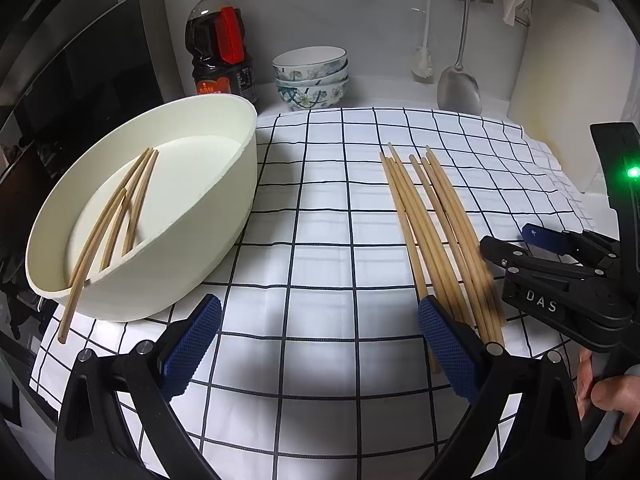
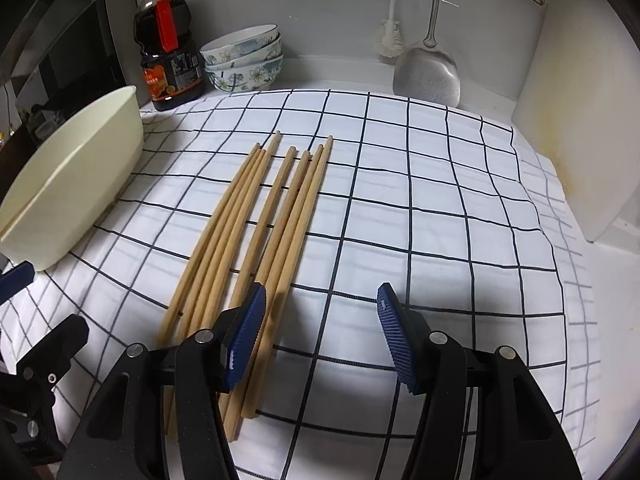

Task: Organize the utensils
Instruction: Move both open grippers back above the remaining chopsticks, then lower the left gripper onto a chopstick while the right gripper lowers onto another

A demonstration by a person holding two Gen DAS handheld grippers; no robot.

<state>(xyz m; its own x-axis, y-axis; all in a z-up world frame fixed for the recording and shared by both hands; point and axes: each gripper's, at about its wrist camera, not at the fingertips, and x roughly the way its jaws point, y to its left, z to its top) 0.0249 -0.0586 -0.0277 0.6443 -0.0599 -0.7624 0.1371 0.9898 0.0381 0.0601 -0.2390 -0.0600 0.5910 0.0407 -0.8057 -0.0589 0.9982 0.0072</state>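
Now a bundle of wooden chopsticks [image 2: 256, 236] is seen lying on the checked cloth [image 2: 420, 216] that covers the table, in the centre left of the right wrist view and at the right of the left wrist view. Four more chopsticks [image 1: 120, 216] are placed in the cream oval tub [image 1: 224, 216] at the left of the left wrist view; one of them sticks out over the near rim.

The left gripper [image 1: 320, 344] is held over bare cloth with its fingers spread wide, and nothing is between them. The right gripper [image 2: 322, 336] is also held with fingers spread; the near ends of the chopsticks lie under its left finger [image 2: 246, 336], but nothing is pinched.

At the back a dark sauce bottle [image 1: 220, 44], stacked flowered bowls [image 1: 310, 78], a white brush [image 2: 390, 40] and a steel spatula [image 2: 426, 68] are seen.
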